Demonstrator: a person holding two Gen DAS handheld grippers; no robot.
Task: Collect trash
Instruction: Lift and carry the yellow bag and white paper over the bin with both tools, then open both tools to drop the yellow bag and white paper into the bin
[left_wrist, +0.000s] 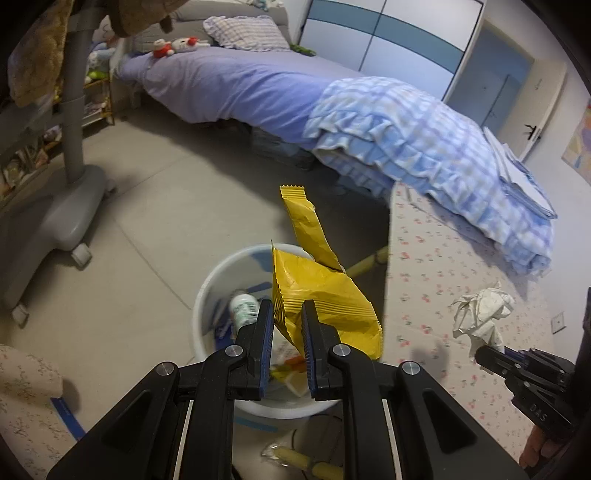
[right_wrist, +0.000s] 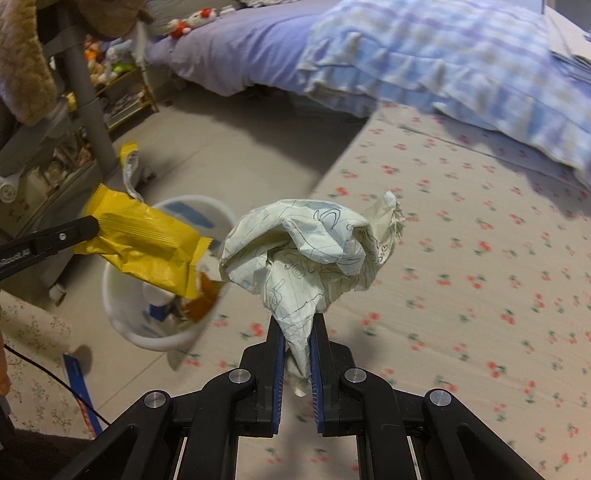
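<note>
Left gripper (left_wrist: 287, 314) clamped on a crumpled yellow snack wrapper (left_wrist: 321, 291), held above the open white trash bin (left_wrist: 207, 291) on the floor; inside the bin, a small bottle (left_wrist: 243, 308) and other scraps

Right gripper (right_wrist: 298, 328) closed tight on the tail of a crumpled ball of scribbled paper (right_wrist: 314, 251), held over the cherry-print surface (right_wrist: 461, 295), just right of the bin

Behind, a bed (left_wrist: 229, 85) with purple sheet and a blue checked ruffled quilt (left_wrist: 424, 144) draped toward the surface edge
</note>
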